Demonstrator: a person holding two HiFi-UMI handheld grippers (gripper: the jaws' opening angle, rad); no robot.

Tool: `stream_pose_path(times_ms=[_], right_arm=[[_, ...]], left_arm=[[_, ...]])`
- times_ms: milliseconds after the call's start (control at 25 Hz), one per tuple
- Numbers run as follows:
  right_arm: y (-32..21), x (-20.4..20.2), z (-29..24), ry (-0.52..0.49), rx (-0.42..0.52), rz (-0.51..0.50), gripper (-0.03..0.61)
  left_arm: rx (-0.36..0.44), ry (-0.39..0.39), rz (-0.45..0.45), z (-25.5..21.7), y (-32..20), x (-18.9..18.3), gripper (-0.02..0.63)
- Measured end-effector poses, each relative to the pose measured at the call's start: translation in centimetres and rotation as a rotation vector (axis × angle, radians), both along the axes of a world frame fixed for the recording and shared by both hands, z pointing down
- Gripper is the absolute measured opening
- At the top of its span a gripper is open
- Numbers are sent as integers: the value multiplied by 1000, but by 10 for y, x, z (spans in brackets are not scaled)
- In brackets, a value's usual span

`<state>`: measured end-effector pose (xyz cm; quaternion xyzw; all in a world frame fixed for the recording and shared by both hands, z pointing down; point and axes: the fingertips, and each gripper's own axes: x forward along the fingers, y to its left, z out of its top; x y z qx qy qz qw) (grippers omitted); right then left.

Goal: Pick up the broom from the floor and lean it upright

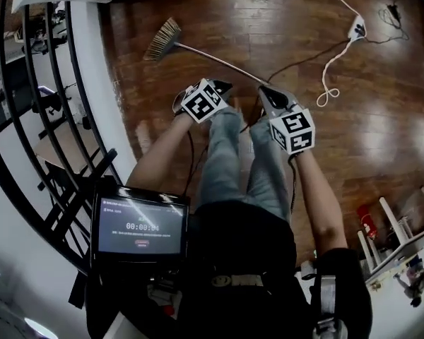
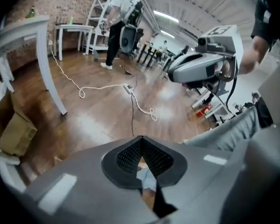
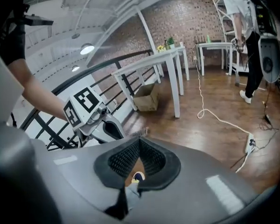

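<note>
The broom (image 1: 212, 58) lies flat on the wooden floor, bristles (image 1: 162, 39) at the upper left and its thin handle running down to the right. My left gripper (image 1: 224, 85) hangs just below the handle's near end, jaws shut with nothing between them (image 2: 140, 139). My right gripper (image 1: 266, 90) hovers beside it on the right, also shut and empty (image 3: 139, 140). Both point down over the person's grey trouser legs. In the right gripper view the broom's bristles (image 3: 139, 133) peek above the jaws, with the left gripper (image 3: 91, 113) beside them. Whether either gripper touches the handle is not visible.
A black railing (image 1: 35, 83) and white wall edge run along the left. A white power strip (image 1: 357, 28) with coiled cable lies on the floor at upper right. White table legs (image 3: 176, 85) and a cardboard box (image 3: 147, 97) stand nearby. A person (image 2: 119, 22) stands far back.
</note>
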<state>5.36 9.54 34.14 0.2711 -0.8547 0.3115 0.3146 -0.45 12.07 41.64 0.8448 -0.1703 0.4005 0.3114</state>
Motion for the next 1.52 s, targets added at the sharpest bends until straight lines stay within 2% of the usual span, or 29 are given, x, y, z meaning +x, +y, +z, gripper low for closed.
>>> stream_pose_path(times_ms=[80, 200, 320, 480, 520, 600, 640, 800, 1040, 1200, 1280, 1320, 1360, 1400, 1440, 1520], right_arm=[[5, 4, 39, 0, -71, 14, 3], [15, 15, 104, -56, -169, 68, 3], [18, 30, 180, -99, -240, 118, 3], [31, 49, 289, -27, -281, 111, 3], [33, 51, 312, -29, -307, 114, 4], [35, 56, 350, -49, -358, 115, 3], [35, 58, 366, -49, -368, 108, 3], [35, 61, 423, 34, -367, 49, 3], [44, 48, 470, 61, -424, -2, 3], [49, 51, 482, 53, -438, -5, 3], [47, 56, 484, 45, -443, 3, 3], [46, 59, 484, 44, -441, 7, 3], [44, 62, 483, 41, -439, 12, 3], [43, 65, 482, 38, -437, 20, 3], [40, 67, 479, 34, -435, 31, 3], [34, 71, 469, 19, -430, 65, 3]], left_arm=[[-28, -42, 79, 43, -1, 9, 18], [-72, -93, 167, 123, -2, 26, 18], [-114, -83, 181, 209, -12, 45, 17], [-175, -61, 241, 312, 17, 64, 18], [-195, -59, 266, 335, 28, 69, 70], [-216, -65, 311, 374, 44, 77, 278], [-200, -79, 337, 392, 49, 80, 323], [-50, -175, 458, 454, 48, 81, 351], [54, -275, 524, 513, 33, 81, 347], [97, -347, 588, 540, 27, 76, 296], [135, -388, 639, 549, 27, 74, 293], [160, -406, 656, 552, 26, 73, 254], [176, -418, 660, 553, 26, 72, 255], [181, -424, 658, 552, 26, 72, 228], [180, -429, 659, 552, 27, 71, 134], [178, -434, 663, 546, 31, 70, 129]])
